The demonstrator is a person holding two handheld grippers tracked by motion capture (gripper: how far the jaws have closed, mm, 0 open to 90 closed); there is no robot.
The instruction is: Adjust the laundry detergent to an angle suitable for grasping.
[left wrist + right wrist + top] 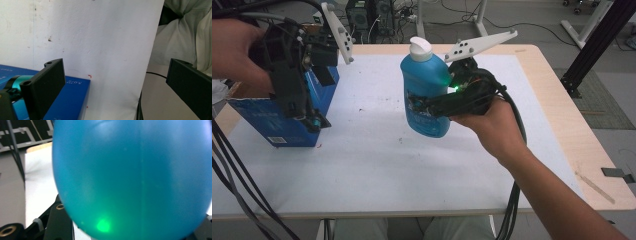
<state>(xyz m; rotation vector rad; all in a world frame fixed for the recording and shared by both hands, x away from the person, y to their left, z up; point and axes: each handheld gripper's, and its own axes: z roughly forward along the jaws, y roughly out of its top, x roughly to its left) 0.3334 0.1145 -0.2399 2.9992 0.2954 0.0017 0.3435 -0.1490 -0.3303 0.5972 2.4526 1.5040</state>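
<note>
A blue bottle [424,90] with a white cap [420,48] hangs upright above the middle of the table. My right gripper [432,107] is shut on its lower body from the right. In the right gripper view the bottle [132,175] bulges close in front, with one black finger [58,222] at its lower left. At the table's left edge stands a blue carton [277,125]. My left gripper [312,120] points down just over its right end. In the left gripper view that gripper [115,75] is open with bare table between the jaws, and one jaw lies over the carton [72,97].
A white mat [377,165] covers most of the wooden table [557,125]. Cables hang off the front at left [232,190] and under the right forearm [512,210]. A black frame leg [592,45] stands at the far right, and equipment lies on the floor behind.
</note>
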